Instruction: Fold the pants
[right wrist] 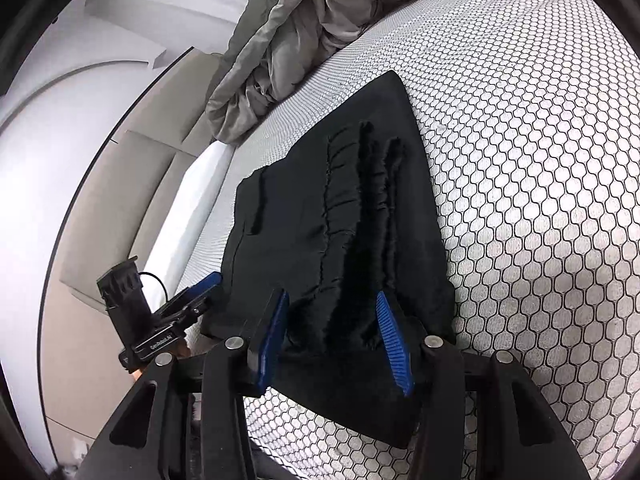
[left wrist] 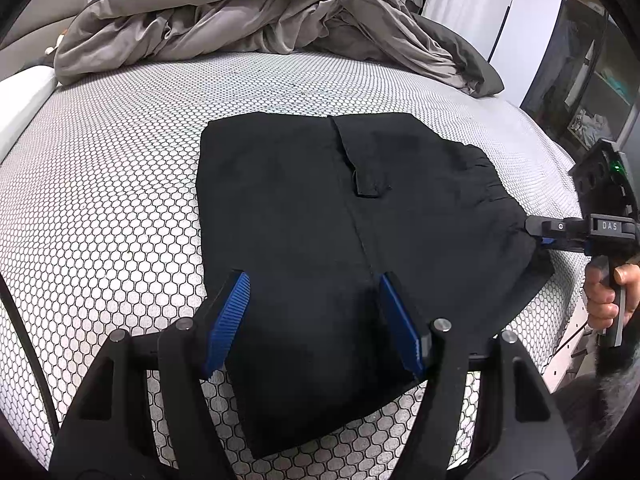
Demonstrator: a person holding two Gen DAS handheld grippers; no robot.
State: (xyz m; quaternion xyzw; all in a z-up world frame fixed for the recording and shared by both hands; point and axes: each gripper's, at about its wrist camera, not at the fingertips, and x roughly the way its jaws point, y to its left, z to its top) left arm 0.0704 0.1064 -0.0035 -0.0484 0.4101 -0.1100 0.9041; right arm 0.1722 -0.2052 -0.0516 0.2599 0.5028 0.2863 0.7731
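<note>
Lying folded: pants (left wrist: 320,208) | between left tool (left wrist: 314,296) pads | right tool (right wrist: 332,320) astride waistband

left gripper (left wrist: 314,280): black frame, ribbed blue pads, round silver screws | right gripper (right wrist: 332,300): same build, white "DAS" marking, green light | hand (left wrist: 608,292): dark fuzzy sleeve (left wrist: 616,380)

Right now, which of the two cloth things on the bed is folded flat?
The black pants, lying flat in a neat block on the honeycomb-patterned mattress. The grey blanket sits crumpled in a heap at the far end.
</note>
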